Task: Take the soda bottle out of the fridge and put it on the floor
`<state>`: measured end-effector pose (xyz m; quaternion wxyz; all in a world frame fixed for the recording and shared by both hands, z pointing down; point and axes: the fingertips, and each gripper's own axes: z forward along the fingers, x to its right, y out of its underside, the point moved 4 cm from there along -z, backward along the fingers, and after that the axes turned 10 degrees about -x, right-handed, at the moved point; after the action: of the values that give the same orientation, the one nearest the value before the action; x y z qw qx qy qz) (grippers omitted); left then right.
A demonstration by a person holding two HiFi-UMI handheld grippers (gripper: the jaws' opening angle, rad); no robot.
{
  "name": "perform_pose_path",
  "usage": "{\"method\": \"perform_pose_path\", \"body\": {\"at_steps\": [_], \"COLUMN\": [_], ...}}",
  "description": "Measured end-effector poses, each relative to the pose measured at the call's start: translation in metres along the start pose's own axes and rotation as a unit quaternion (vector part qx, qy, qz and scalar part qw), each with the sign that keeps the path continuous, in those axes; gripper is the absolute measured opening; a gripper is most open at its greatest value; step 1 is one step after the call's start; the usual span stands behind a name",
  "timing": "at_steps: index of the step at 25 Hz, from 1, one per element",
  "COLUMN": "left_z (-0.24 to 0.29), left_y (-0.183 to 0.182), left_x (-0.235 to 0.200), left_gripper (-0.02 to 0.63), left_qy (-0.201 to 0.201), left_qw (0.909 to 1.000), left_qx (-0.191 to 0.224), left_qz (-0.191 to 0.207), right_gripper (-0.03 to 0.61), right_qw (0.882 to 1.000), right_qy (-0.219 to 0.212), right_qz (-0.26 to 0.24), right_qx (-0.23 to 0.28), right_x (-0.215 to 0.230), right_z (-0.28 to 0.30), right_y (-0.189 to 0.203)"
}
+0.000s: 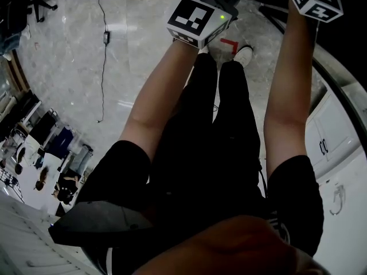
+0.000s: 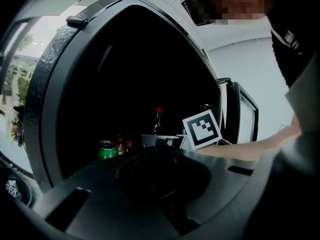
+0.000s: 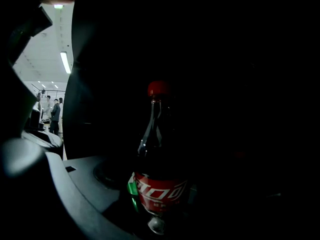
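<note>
Soda bottle (image 3: 159,189) stands upright in the dark fridge (image 2: 42,99), close before my right claw (image 2: 202,129); whether its jaws are closed I cannot tell. Probably heavy, smooth and slippery, so I would clasp the labelled body, not the neck.

We see a pale marble floor (image 1: 143,16). A thin black cable (image 1: 104,67) trails across it, and a red tape mark (image 1: 228,40) lies beside our white shoe (image 1: 243,55).
</note>
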<state>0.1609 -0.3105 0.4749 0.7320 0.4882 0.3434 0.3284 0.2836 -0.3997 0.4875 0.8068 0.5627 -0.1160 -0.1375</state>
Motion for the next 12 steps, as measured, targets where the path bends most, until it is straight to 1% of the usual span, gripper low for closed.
{"method": "perform_pose_path", "body": {"at_steps": [4, 7, 12], "left_z": [0.000, -0.002, -0.010], "left_y": [0.004, 0.003, 0.003], "left_x": [-0.003, -0.004, -0.006], "left_gripper": [0.000, 0.000, 0.001], "left_qy": [-0.003, -0.005, -0.016], "left_qw": [0.9998, 1.0000, 0.9998], "left_qx": [-0.019, -0.003, 0.003], "left_qz": [-0.002, -0.002, -0.007], "right_gripper": [0.321, 0.319, 0.319], "right_qw": [1.000, 1.000, 0.999], "right_qy": [0.000, -0.006, -0.024], "right_qz": [-0.020, -0.023, -0.029], "right_qx": [-0.012, -0.015, -0.014], "right_x": [0.001, -0.001, -0.012], "right_z": [0.007, 0.006, -0.003], "right_y": [-0.003, -0.002, -0.001]}}
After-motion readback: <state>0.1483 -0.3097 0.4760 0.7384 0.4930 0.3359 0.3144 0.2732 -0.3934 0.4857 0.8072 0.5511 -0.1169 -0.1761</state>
